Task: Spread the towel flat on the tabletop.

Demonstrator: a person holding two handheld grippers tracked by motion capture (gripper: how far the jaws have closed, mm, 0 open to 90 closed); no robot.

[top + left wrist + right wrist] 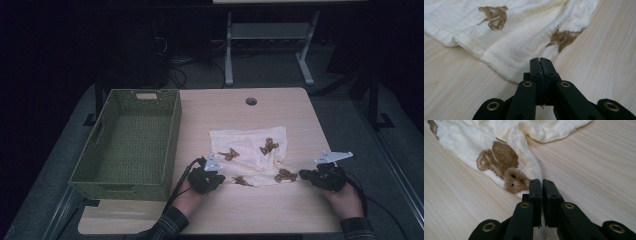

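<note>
The cream cloth [252, 155] with brown bears lies rumpled mid-bench [280, 210], bare wood around it. The left claw [216, 176] and right claw [303, 174] each clamp its near edge.

Just ahead of the left tool [541, 61], the cloth [519, 37] looks like soft, matt cream muslin with a fine crinkled weave and brown printed bears. Under both tools the surface [594, 165] is pale, smooth wood-grain laminate. The tools' jaws are matt black plastic with brass-coloured rivets.
</note>
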